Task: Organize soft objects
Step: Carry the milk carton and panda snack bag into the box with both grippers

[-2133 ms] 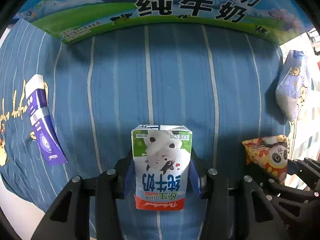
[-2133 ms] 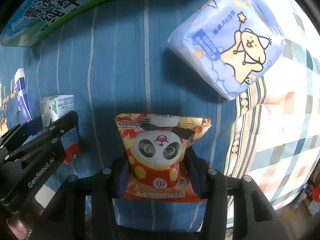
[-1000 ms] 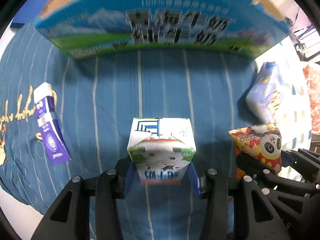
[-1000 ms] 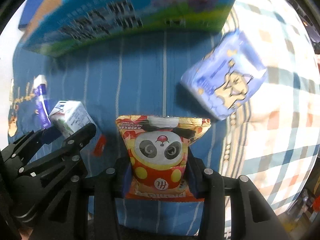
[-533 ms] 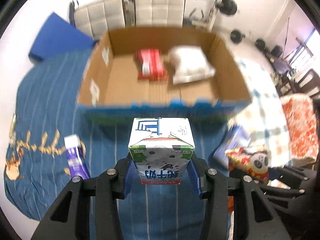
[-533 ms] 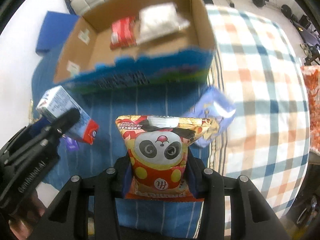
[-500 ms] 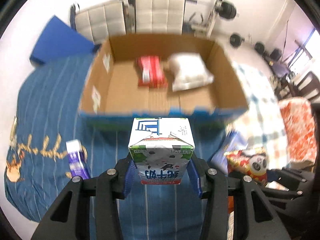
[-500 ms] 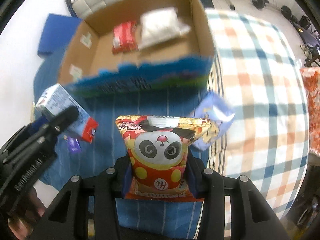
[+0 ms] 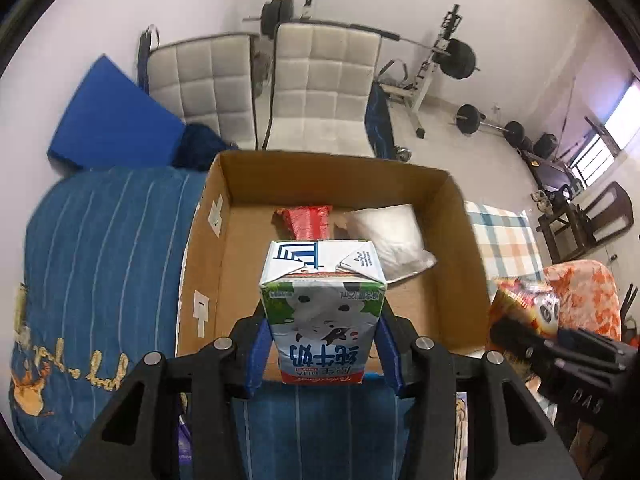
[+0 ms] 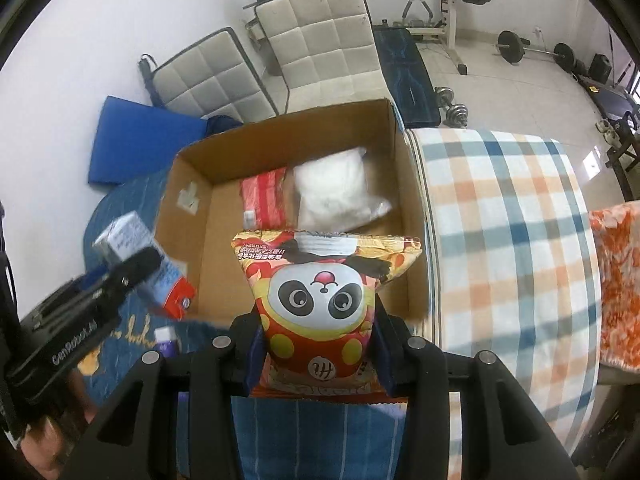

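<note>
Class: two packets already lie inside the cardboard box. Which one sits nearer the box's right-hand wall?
The white packet. It lies against the right side of the cardboard box, while the red packet rests to its left, nearer the middle.

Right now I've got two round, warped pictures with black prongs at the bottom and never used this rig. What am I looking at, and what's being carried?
No robot arm: a person holds a two-finger gripper in each hand, and each picture comes from a fisheye camera on one gripper. In the left wrist view, the left gripper is shut on a milk carton. In the right wrist view, the right gripper is shut on a panda snack bag. Both hang before an open cardboard box on a bed; the box holds a red packet and a white bag.
</note>
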Motion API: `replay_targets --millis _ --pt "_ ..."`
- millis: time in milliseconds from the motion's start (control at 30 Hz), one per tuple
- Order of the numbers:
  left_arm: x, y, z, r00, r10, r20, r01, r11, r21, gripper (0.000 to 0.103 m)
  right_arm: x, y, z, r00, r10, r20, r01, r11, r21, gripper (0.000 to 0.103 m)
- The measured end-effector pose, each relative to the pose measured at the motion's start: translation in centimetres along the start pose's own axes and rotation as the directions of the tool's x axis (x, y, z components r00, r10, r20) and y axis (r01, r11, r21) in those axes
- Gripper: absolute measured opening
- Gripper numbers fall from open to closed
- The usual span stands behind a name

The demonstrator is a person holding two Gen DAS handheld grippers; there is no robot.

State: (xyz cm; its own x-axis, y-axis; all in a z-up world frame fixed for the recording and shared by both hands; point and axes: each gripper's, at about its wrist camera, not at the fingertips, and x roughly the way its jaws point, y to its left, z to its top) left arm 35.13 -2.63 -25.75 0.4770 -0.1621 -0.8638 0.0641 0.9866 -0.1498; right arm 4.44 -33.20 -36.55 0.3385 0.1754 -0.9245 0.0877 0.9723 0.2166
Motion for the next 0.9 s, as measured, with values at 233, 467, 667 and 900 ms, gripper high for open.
replay_targets --millis 233,467,667,900 --pt "5.2 2.2 0.5 0.997 0.026 -0.076 -0.028 0.999 -0.029 0.043 6.5 0.3 3.5 0.993 -0.082 -0.085 0.081 0.997 -0.016 0.046" --pt "9.2 3.9 -0.8 0.981 0.036 -0.193 -0.049 0.997 -0.066 0.043 12.1 0.3 4.2 0.971 -0.141 -0.195 0.132 0.989 -0.06 0.046" --pt "12.9 4.4 -1.6 0.944 0.035 -0.329 -0.061 0.996 -0.067 0.044 16.0 0.4 4.1 0.938 -0.164 -0.305 0.147 0.986 -0.08 0.046" --pt "15.3 4.8 -1.3 0.921 0.036 -0.388 -0.071 0.994 -0.077 0.044 18.9 0.8 3.7 0.905 -0.176 -0.388 0.146 0.984 -0.105 0.046"
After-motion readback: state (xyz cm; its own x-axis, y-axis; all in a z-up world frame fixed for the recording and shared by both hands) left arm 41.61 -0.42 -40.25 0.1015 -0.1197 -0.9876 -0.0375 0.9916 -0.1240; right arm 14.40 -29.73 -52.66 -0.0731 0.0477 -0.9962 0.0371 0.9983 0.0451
